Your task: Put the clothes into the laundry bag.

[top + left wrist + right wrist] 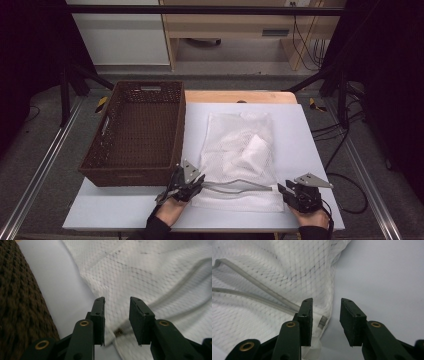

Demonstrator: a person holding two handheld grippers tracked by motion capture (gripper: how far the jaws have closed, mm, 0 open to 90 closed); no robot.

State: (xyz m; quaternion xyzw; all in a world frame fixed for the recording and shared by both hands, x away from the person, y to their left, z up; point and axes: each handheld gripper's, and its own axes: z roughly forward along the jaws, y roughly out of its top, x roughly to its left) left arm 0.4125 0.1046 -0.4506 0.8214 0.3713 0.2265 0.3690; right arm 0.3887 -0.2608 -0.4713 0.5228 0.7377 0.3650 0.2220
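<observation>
Mesh bag contents blurred beneath netting, left tool and right tool both agape, empty.

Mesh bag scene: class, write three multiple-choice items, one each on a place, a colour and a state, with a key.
1. Where does the basket stand?
A. left of the mesh bag
B. on the mesh bag
C. right of it

2. What colour is the basket?
A. white
B. dark brown
C. red

3. How do the left tool's jaws stand?
A. clamped on the basket rim
B. apart, pressing on nothing
C. shut tight on the zipper

Key: 1 A, the high view shows the basket beside the bag's left edge. 2 B, its weave is dark brown. 3 B, the left gripper view shows a gap between the jaws above the mesh.
</observation>
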